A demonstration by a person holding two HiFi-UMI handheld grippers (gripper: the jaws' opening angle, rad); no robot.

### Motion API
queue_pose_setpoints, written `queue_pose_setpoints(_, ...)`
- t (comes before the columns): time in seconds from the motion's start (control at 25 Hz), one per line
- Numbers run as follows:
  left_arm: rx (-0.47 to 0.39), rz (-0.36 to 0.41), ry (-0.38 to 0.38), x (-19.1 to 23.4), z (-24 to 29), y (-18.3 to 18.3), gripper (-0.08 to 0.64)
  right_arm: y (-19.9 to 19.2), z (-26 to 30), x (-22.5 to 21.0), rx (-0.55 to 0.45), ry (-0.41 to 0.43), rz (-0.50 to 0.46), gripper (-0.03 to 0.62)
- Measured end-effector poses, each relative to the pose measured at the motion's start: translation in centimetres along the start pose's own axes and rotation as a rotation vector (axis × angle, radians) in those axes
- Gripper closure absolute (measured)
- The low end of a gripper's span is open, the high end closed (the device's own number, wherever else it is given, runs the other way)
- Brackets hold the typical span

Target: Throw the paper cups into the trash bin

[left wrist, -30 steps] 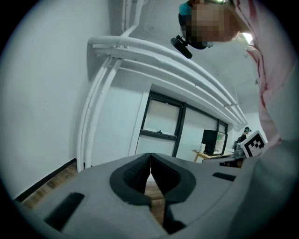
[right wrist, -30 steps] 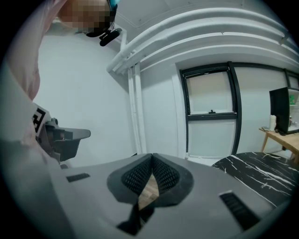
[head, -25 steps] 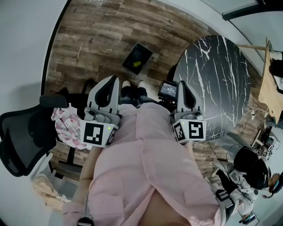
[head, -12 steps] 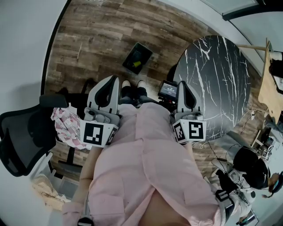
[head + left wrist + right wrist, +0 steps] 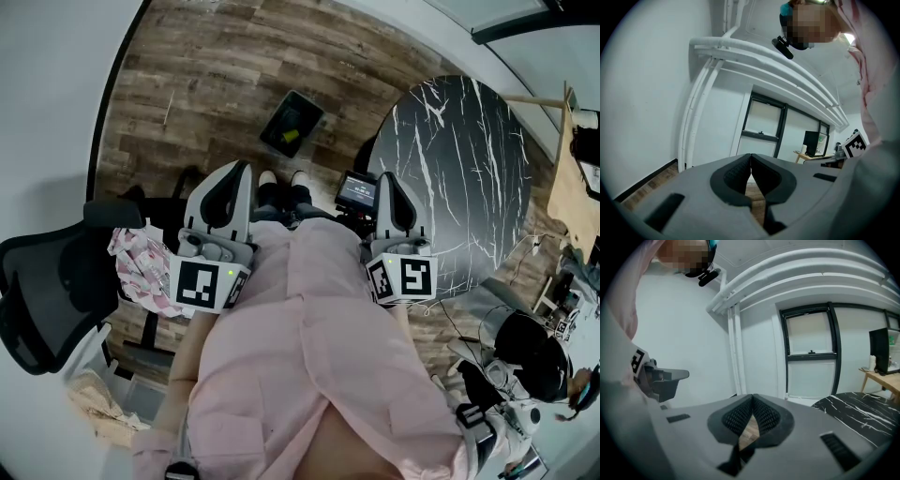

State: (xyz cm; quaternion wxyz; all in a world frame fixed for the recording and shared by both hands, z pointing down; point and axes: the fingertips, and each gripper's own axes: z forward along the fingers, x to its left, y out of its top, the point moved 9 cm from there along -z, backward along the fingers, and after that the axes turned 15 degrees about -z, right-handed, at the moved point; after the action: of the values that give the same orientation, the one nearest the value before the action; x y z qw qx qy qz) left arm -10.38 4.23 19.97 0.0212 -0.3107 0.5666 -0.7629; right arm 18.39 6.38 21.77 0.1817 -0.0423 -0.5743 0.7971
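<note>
Starting at the left gripper [image 5: 750,158]: clenched tip to tip, nothing pinched, only a sliver of wood floor [image 5: 753,194] showing below the pads. Same at the right gripper [image 5: 752,399]: closed pad against pad, empty. Both held low and close against a pink shirt [image 5: 309,356], pointing toward twelve o'clock in the head view. Just past the tips, at twelve, a pair of shoes [image 5: 269,177]. Further out at twelve, standing apart on the floor, the trash bin [image 5: 292,122]: dark, open-topped, with something yellowish inside, too small to name. At two o'clock, a round black marble table [image 5: 459,169], with no cup seen on it. At nine o'clock, a black office chair [image 5: 47,291], with a crumpled pink-patterned bundle [image 5: 141,262] beside it. No paper cups to be made out in any view. Judged an idle pause, either ahead of a first pick-up or with the throwing done; impossible to say which. Next, probably: find a cup, open one pair of jaws, close lightly on the thin wall without crushing it, carry toward twelve and let go above the bin.
</note>
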Motion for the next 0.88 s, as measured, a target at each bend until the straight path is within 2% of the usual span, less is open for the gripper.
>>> queue_pose_setpoints(0.88,-0.001,0.003,-0.011,-0.35,-0.07,-0.11,0.541,-0.16,-0.4,-0.15,0.004,-0.004,0.012,0.563)
